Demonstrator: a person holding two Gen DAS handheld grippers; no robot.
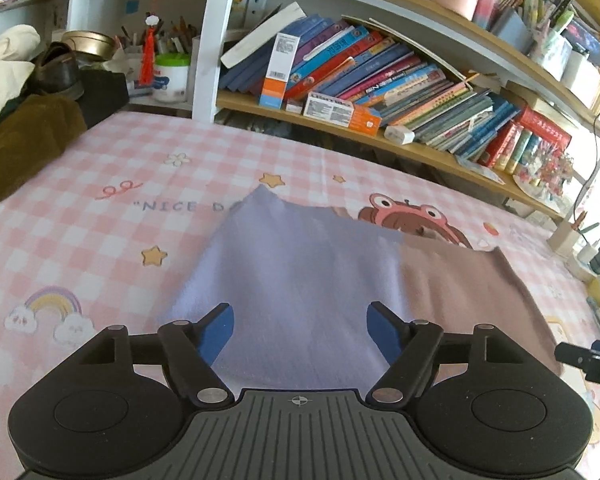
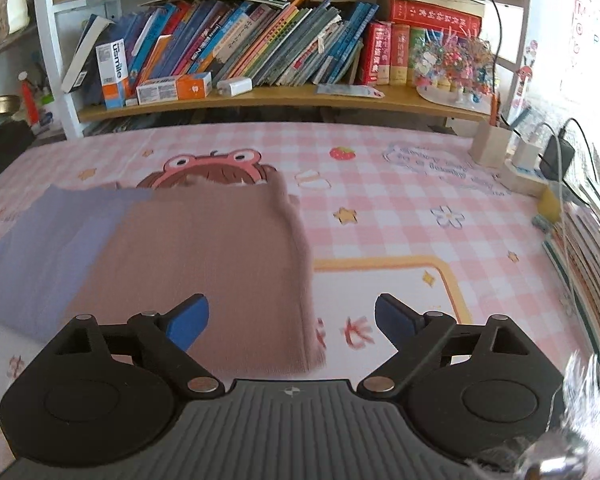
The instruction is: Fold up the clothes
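A folded garment lies flat on the pink checked bedsheet (image 1: 80, 184), lilac (image 1: 292, 264) on its left half and brown (image 1: 460, 288) on its right. In the left wrist view my left gripper (image 1: 300, 332) hovers over the lilac half's near edge, jaws apart, nothing between the blue pads. The right wrist view shows the brown half (image 2: 204, 252) with the lilac half (image 2: 52, 240) to its left. My right gripper (image 2: 292, 320) stands open above the brown half's near right corner, holding nothing. The other gripper's tip (image 1: 588, 356) shows at the right edge of the left wrist view.
A wooden shelf full of books (image 2: 260, 44) runs along the bed's far side. A dark pile of clothes and a shoe (image 1: 52, 76) sits at the far left. A charger and cables (image 2: 556, 156) and stacked books (image 2: 588, 248) line the right edge. Printed bedsheet (image 2: 420, 208) surrounds the garment.
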